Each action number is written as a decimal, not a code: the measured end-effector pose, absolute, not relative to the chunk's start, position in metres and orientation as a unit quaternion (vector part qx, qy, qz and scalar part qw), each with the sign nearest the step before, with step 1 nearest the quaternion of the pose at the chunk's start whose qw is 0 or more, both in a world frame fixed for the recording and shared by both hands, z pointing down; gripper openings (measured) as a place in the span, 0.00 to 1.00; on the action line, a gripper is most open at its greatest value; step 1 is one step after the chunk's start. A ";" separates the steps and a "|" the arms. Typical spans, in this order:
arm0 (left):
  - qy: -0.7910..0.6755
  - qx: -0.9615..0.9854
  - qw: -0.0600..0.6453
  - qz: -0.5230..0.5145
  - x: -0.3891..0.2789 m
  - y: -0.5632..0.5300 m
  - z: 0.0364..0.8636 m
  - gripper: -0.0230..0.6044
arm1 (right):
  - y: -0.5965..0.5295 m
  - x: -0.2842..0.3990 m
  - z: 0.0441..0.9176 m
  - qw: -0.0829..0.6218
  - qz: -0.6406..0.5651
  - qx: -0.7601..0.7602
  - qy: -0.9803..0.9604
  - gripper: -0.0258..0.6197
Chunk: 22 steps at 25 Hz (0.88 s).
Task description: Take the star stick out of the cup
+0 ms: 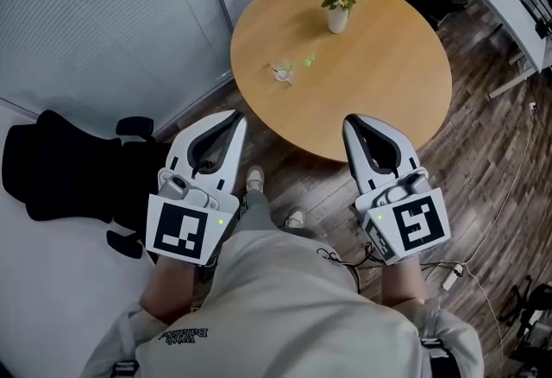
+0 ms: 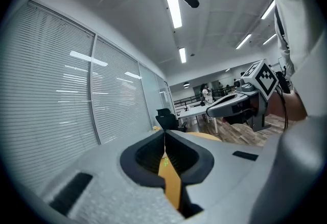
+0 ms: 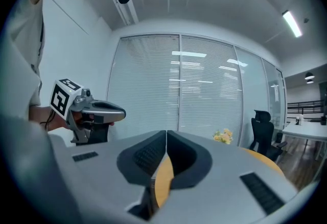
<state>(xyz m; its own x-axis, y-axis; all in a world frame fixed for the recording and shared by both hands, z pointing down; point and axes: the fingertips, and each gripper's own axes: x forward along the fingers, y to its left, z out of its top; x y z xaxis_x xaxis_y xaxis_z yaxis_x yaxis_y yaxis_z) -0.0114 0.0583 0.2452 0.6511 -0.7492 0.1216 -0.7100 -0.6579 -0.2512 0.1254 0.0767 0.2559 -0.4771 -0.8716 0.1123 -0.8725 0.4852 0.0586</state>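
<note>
Round wooden table on a dark plank floor carries one clear cup, one green star stick at the cup's right edge (too small to tell whether it sits inside), and one vase of flowers. Two tools, the left tool and the right tool, hang short of the table's near edge, each closed tight on nothing. Good practice is probably to spread one tool before reaching, steady the cup with the other, and draw the stick out along its own length.

You have two grippers: the left gripper and the right gripper. Count one round table, one flower vase, one cup and one star stick.
</note>
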 end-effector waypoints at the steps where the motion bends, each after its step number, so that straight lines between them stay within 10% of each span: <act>1: 0.404 -0.904 0.091 -0.106 -0.012 0.057 0.245 0.07 | 0.075 0.123 0.256 0.063 0.003 0.506 -0.860 0.09; 22: 0.339 -0.934 0.076 -0.087 -0.043 -0.042 0.263 0.07 | -0.023 0.085 0.242 0.076 -0.049 0.558 -0.825 0.09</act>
<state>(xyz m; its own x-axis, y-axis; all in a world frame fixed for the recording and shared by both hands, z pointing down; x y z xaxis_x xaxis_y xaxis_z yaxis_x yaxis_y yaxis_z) -0.0429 -0.0416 0.2627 0.7553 -0.6457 0.1120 -0.6192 -0.7591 -0.2007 0.0854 -0.0228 0.2424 -0.3665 -0.9277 0.0716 -0.9129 0.3734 0.1652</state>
